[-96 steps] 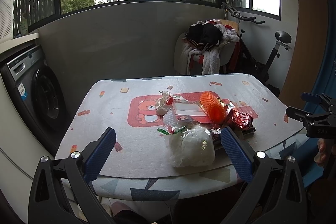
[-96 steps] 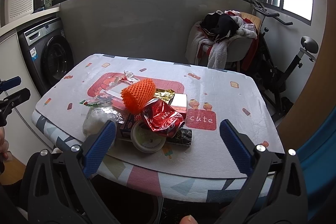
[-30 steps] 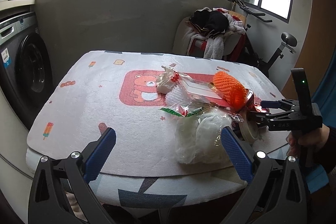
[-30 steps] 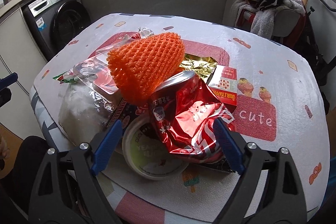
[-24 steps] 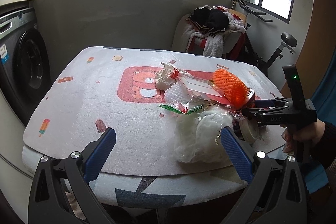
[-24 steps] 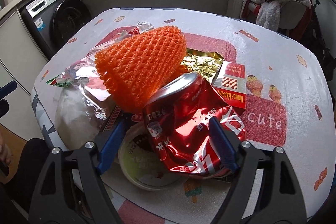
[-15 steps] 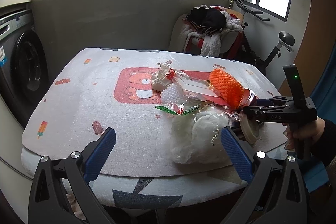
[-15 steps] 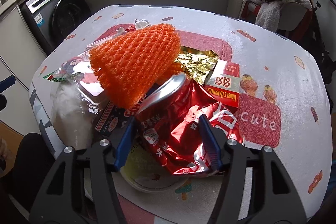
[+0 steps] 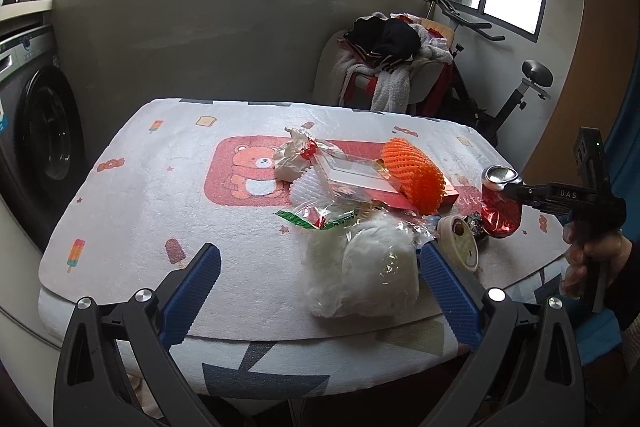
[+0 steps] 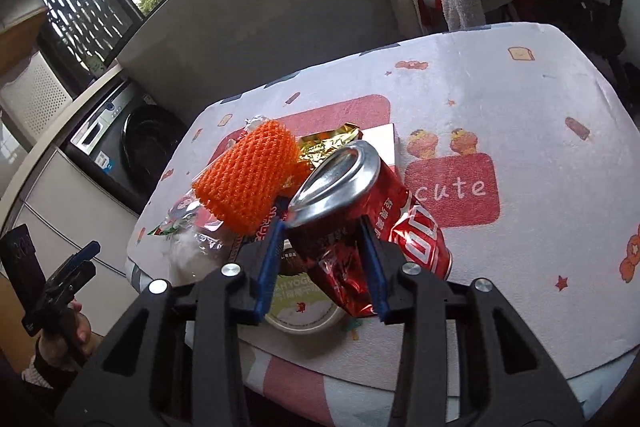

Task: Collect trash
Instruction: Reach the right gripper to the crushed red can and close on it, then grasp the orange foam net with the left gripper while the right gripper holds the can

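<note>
A pile of trash lies on the table's patterned cloth (image 9: 160, 187). My right gripper (image 10: 324, 227) is shut on a crushed red soda can (image 10: 360, 203) and holds it tilted just above the pile; the can also shows in the left wrist view (image 9: 500, 207). An orange foam net (image 10: 248, 175) lies left of the can, with a gold foil wrapper (image 10: 328, 143) behind it. A yogurt cup lid (image 10: 304, 307) lies below the can. My left gripper (image 9: 320, 279) is open and empty at the table's near edge, in front of a white plastic bag (image 9: 360, 267).
A washing machine (image 9: 36, 131) stands left of the table. A chair piled with clothes (image 9: 388, 63) and an exercise bike (image 9: 512, 87) stand behind it. A clear plastic package (image 9: 352, 175) and a red box (image 9: 448, 189) lie in the pile.
My right gripper has closed its jaws on the red can and lifted and tilted it off the pile. My left gripper has stayed open at the near edge.
</note>
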